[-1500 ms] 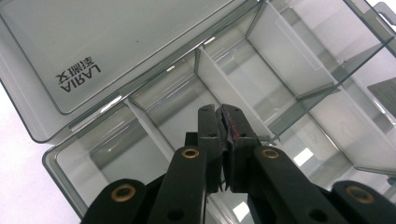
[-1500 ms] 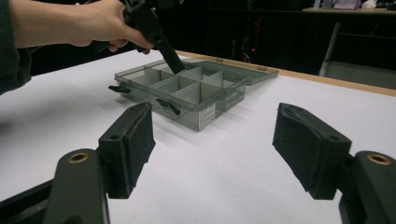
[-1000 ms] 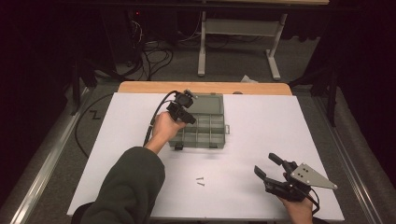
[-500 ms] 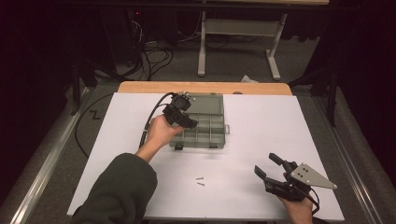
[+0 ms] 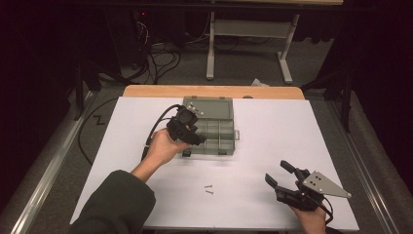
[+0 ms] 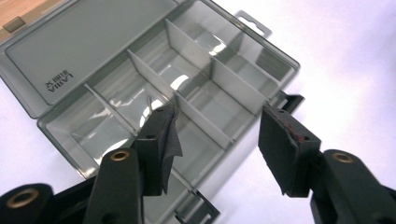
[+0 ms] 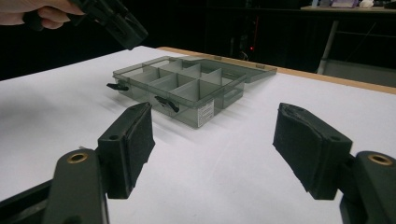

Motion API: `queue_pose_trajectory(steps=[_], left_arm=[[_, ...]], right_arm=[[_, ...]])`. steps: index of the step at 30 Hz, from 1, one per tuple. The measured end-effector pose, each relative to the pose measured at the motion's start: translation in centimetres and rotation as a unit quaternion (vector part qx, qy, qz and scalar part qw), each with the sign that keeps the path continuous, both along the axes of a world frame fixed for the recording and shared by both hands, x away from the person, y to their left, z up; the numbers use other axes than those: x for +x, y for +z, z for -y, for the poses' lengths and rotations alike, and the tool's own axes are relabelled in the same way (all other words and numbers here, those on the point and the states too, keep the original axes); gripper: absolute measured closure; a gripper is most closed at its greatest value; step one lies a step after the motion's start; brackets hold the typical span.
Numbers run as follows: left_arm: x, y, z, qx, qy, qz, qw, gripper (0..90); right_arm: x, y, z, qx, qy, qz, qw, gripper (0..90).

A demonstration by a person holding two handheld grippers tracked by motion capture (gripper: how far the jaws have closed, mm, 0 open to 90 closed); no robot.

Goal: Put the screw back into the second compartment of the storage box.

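Screws look like the job here: two small ones (image 5: 209, 189) lie loose on the white table (image 5: 302, 136), near the front and well apart from the open compartment box (image 5: 216, 134). Left gripper (image 5: 195, 137) has pulled back a bit toward the box's left front corner compared with a second ago, and its jaws have just been opening. They're spread now with nothing between the pads. In the left gripper view a thin pin-like thing (image 6: 148, 103) sits in one of the left compartments, half hidden behind the pad, so my guess is one piece just got dropped in. Can't swear it's a screw, too small and glary. Right gripper (image 5: 282, 176) hangs near the front right edge, jaws wide and empty. Next up is probably the loose pair.
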State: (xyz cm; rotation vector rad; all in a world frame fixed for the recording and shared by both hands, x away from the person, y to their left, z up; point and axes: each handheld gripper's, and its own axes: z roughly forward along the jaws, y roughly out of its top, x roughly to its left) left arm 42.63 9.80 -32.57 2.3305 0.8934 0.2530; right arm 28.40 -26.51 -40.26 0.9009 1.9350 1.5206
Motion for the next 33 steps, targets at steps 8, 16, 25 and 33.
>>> queue_pose_trajectory(steps=[8,16,25,33], left_arm=[[-1.5,0.0,-0.5,-0.009,-0.009,0.003,0.9999,45.8],[-2.9,-0.7,-0.6,-0.011,-0.023,-0.006,0.9997,45.7],[-4.5,-1.7,0.0,-0.003,-0.047,-0.014,0.9988,46.5],[-5.3,-3.1,0.7,0.007,-0.064,-0.025,0.9976,47.9]], right_arm=[[0.0,0.0,0.0,0.002,-0.001,-0.002,1.0,30.3],[0.1,0.0,0.1,0.004,0.0,-0.002,1.0,29.9],[0.1,0.0,0.1,0.005,-0.002,-0.002,1.0,29.9],[0.0,0.1,0.1,0.01,-0.001,-0.001,0.9999,30.0]])
